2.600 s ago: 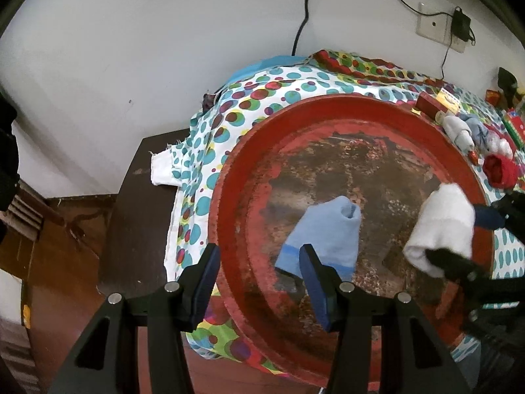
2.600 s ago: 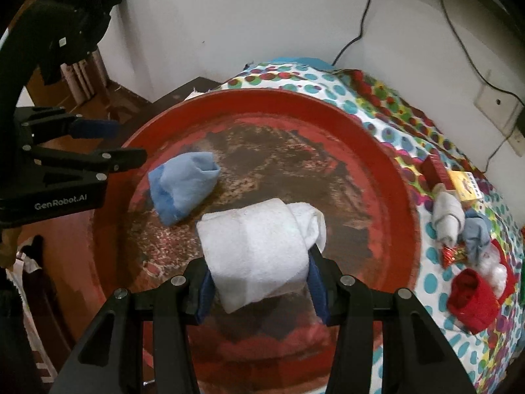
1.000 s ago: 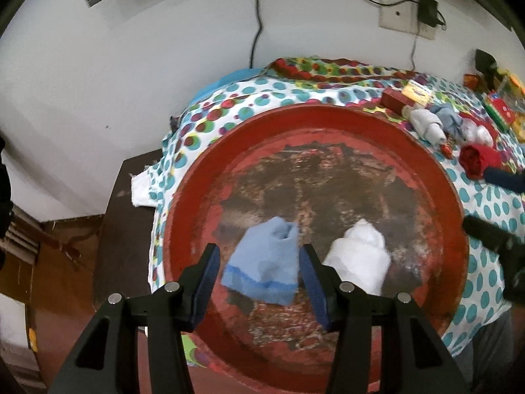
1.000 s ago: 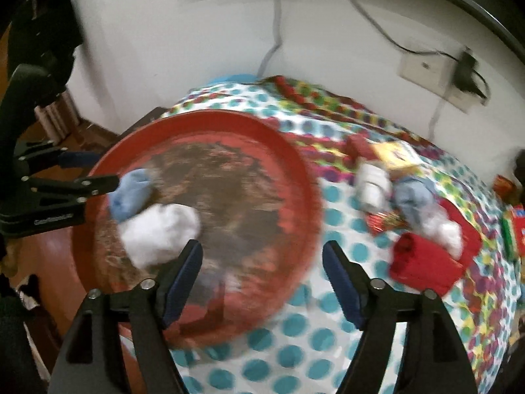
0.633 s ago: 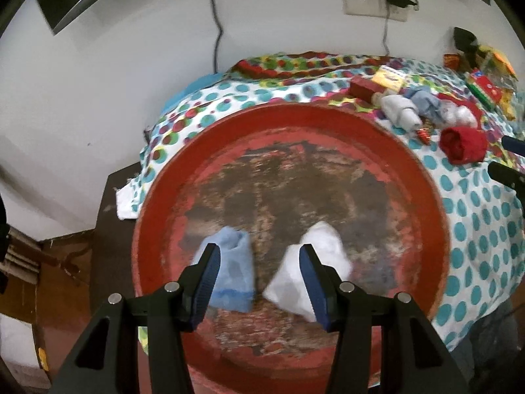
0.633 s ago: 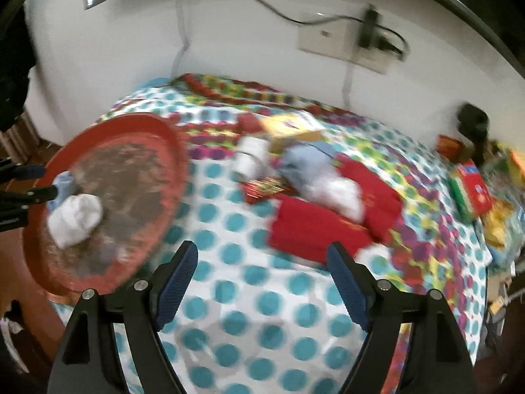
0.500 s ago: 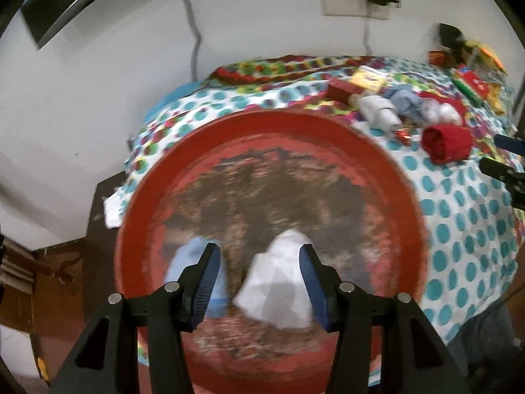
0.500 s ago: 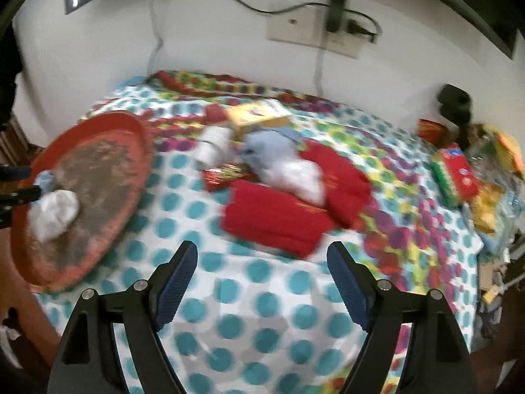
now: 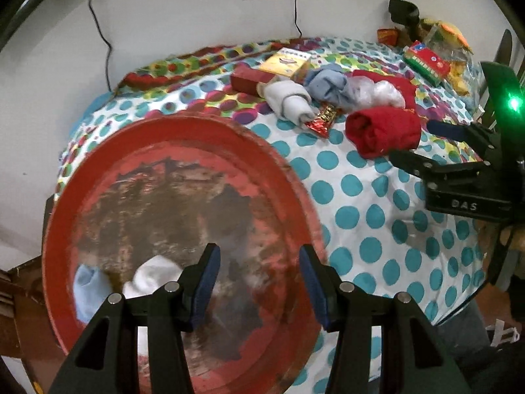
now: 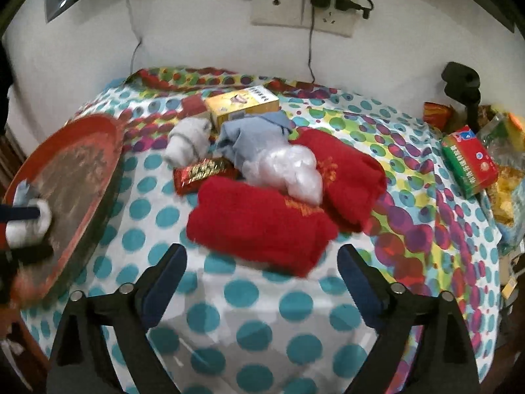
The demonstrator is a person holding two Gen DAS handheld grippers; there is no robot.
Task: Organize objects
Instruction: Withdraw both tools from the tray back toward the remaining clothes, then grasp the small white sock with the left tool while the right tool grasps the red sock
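My left gripper hangs open over the worn middle of the round red tray, with nothing between its fingers. A light blue sock and a white rolled sock lie in the tray to its left. My right gripper is over the dotted cloth and its jaws are opening. A red rolled cloth lies just ahead of its fingertips, untouched. Behind it lie a second red roll, a clear plastic bag, a blue-grey sock and a white rolled sock.
A yellow box and a red foil wrapper sit by the pile. A green and red box and snack bags crowd the right edge. The polka-dot cloth drops off at the near side. A wall socket with cables is behind.
The right gripper let go of the white sock in the tray, swung right to the pile and widened its jaws. The left gripper slid right, off the two socks.
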